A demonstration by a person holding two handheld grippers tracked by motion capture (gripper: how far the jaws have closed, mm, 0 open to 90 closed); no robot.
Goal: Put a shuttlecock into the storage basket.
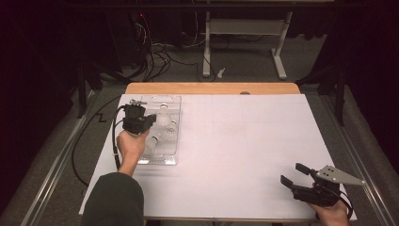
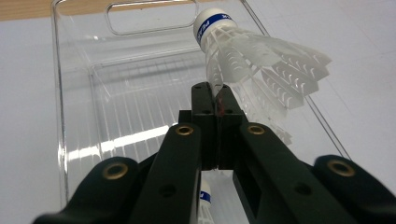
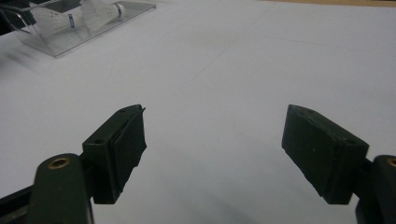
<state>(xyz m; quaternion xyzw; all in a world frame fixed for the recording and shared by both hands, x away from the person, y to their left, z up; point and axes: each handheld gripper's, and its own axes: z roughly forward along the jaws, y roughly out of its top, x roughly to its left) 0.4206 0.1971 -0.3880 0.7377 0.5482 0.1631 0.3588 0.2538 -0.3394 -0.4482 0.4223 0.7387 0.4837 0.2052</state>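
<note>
High view: a clear plastic tray [image 1: 172, 159] lies at the left of the white surface [image 1: 235, 141], near its far edge. Several white shuttlecocks lie inside it, one of them [image 1: 170, 133] near the tray's right wall. The left tongs [image 1: 149, 119] hang over the tray, held by a hand that comes up from the bottom edge in a dark sleeve, with a black cable trailing off to the left. The right tongs [image 1: 292, 175] rest low at the near right corner of the surface, well apart from the tray, jaws spread, with a grey three-cornered plate on top.

Left gripper view: the tray [image 2: 74, 112] has a ribbed floor and a handle slot in its far wall. The left tongs [image 2: 217, 100] have their jaws pressed together, pinching the thin feather edge of a shuttlecock [image 2: 252, 56] with a blue band around its white cork. That shuttlecock is lifted above the tray floor, cork pointing to the far wall, skirt fanning to the right over the tray's rim. Another blue-banded cork [image 2: 204, 198] shows below the jaws.

Right gripper view: the right tongs [image 3: 212, 149] stand wide apart with nothing between the pads, just bare white surface [image 3: 224, 70]. Far off at the upper left sits the tray [image 3: 60, 39] with shuttlecocks lying in it [image 3: 100, 11].
</note>
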